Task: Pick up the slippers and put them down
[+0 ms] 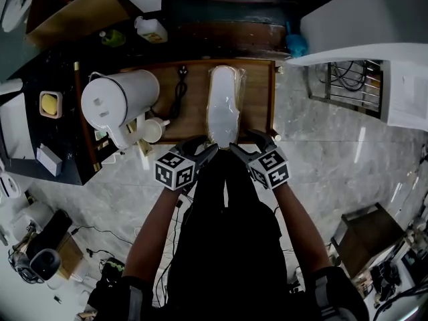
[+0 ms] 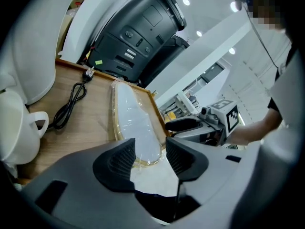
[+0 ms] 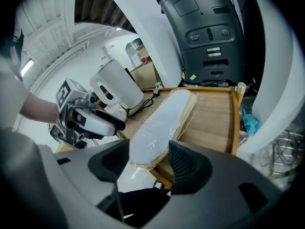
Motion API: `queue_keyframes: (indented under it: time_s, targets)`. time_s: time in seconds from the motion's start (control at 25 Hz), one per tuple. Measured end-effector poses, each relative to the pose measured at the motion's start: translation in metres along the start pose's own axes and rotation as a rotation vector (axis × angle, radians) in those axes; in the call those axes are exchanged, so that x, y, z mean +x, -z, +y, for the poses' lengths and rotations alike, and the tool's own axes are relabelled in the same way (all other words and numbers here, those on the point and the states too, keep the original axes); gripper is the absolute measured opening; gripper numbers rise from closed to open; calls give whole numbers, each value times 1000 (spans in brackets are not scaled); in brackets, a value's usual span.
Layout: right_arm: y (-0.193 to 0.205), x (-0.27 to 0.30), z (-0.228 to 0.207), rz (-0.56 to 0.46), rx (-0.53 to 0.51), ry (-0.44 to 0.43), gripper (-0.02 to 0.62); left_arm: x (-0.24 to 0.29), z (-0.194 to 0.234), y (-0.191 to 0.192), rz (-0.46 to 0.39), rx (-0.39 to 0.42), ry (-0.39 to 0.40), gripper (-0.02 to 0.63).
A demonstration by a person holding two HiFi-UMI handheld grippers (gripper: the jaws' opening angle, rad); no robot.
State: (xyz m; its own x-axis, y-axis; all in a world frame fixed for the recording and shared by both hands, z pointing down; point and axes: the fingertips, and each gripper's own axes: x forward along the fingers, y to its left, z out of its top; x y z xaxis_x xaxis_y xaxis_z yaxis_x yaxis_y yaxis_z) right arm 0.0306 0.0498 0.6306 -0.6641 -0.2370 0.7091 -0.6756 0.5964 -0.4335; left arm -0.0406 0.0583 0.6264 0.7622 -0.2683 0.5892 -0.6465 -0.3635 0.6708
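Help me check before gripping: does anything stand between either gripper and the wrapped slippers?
Nothing visible. The left gripper and right gripper sit open at the near end of the slippers; the cable lies aside.

Slippers were wrapped in clear, glossy, creased plastic film. Tray was matt wood with visible grain; kettle was smooth white plastic with a slight sheen, cable matt black rubber. Floor was polished, reflective marble-look stone.

Glossy, perhaps marble floor; wooden table
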Motion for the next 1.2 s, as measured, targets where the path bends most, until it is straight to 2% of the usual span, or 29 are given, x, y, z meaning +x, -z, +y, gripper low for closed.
queue_keyframes:
  time_s: [0.16, 0.4, 0.88, 1.2]
  targets:
    - [9, 7, -6, 18, 5, -1, 261, 6, 9, 6, 23, -11, -10, 216]
    - [9, 20, -13, -9, 114, -28, 262, 13, 27, 13, 43, -43, -29, 239]
    - [10, 40, -24, 6, 141, -17, 264, 31, 47, 9, 54, -70, -48, 239]
    - [16, 51, -24, 30, 164, -42, 264, 39, 50, 13, 58, -96, -28, 239]
